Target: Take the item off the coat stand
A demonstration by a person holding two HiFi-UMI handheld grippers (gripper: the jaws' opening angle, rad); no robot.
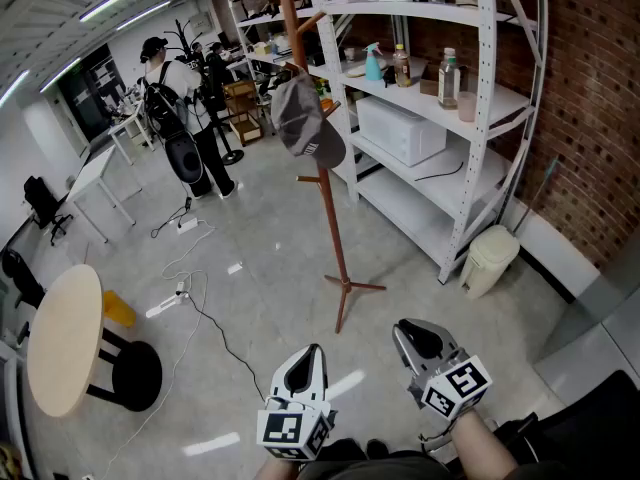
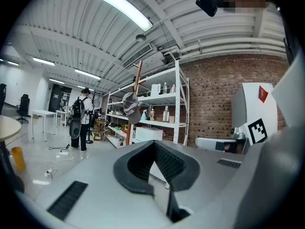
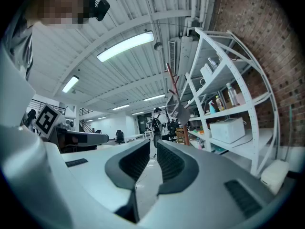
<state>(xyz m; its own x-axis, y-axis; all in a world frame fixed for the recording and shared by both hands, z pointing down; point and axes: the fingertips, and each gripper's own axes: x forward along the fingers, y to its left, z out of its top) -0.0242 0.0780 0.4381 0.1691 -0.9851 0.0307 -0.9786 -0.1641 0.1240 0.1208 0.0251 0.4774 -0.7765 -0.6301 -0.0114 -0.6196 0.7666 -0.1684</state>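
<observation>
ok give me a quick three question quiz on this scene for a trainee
1. True or false: the grey cap hangs on the coat stand.
2. What stands next to the coat stand? A) white shelves B) a sofa C) a bicycle
3. Fill in: the left hand-held gripper and right hand-held gripper hold ___.
Key: 1 true; 2 A; 3 nothing.

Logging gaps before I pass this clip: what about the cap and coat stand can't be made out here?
- Peg holding the cap: head view, covered by the cap itself.
- Coat stand top: head view, cut off by the upper edge.
- Cap's print: too small in every view.
</observation>
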